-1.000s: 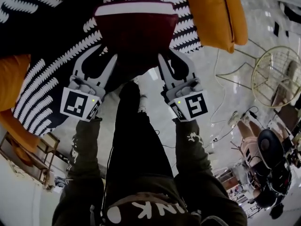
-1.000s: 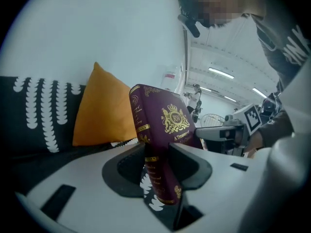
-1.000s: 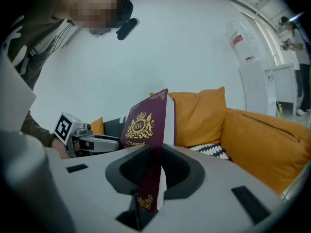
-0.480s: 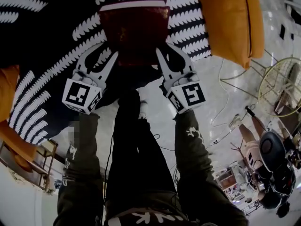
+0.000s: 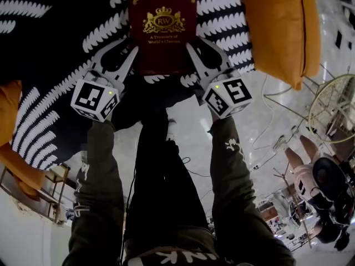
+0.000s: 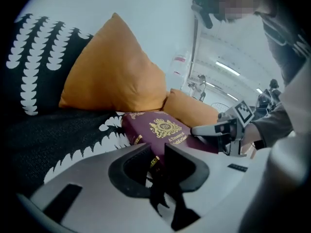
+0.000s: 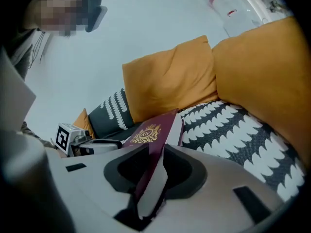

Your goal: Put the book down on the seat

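Note:
A maroon book (image 5: pixel 162 31) with a gold crest lies cover-up over the black seat with white leaf print (image 5: pixel 61 54). My left gripper (image 5: pixel 126 50) holds its near left corner and my right gripper (image 5: pixel 198 46) its near right corner. In the left gripper view the book (image 6: pixel 163 130) runs between the jaws of that gripper (image 6: pixel 156 152), which are closing on its spine corner. The right gripper view has the cover and pages of the book (image 7: pixel 150 135) pinched in my right gripper (image 7: pixel 156 154). Whether the book rests fully on the seat I cannot tell.
Big orange cushions (image 5: pixel 280 26) stand at the seat's right and another orange cushion (image 5: pixel 8 107) at its left. The person's legs and pale floor fill the space below. A wire chair (image 5: pixel 333 101) stands at the right, and a small wooden table (image 5: pixel 30 184) at the lower left.
The book has tipped from showing its page edge to lying flat with the cover facing up. Both grippers have moved forward over the seat with it.

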Demonstrator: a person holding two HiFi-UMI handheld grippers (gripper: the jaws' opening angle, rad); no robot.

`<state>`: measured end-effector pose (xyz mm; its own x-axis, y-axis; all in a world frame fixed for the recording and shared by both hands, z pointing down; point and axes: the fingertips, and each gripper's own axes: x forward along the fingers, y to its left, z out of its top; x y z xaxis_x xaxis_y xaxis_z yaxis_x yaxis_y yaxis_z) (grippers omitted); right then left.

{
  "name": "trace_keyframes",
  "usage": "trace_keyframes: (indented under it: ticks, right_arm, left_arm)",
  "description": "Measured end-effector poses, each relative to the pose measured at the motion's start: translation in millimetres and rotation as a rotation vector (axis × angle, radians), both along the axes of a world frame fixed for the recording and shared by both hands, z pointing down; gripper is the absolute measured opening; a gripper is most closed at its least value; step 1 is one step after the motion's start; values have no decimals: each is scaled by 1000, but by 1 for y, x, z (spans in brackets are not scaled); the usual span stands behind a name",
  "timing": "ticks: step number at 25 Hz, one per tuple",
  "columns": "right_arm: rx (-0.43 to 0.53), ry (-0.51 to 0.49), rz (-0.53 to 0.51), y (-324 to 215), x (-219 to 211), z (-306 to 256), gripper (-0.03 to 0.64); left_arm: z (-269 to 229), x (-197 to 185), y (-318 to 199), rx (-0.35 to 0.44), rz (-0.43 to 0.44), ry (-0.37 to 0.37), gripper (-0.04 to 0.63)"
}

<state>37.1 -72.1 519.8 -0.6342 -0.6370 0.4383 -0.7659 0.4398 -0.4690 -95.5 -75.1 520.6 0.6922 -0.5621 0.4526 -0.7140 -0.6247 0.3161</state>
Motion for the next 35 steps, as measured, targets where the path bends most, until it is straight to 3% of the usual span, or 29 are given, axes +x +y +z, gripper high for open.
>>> trace_keyframes:
  ticks: [2,4,6,15,25,30,35]
  right_arm:
    - [4,12,-11,-6,8,1,103]
    - [36,44,-5,-6,19,-5,61]
    - [81,84,-4,-6,25,-16,9]
    - [289,141,-64,-7,11,-101,8]
    - [550,95,-58,8,-13,-303,9]
    - [636,88,-52,44,5,-388,9]
    - [718,92,-71,111,3,-476,9]
  left_arm:
    - [-1,2,-5,4,-12,7,64]
    - [-7,3,-6,18,-21,10,8]
    - [-19,6,-7,48,-17,14,5]
    - [-97,25,-14,193,-1,12,5]
    - [-296,23,5,418,-5,24,3]
    - [-388,42,38,508,-12,24,4]
    - [-476,41,105,596,4,-40,3]
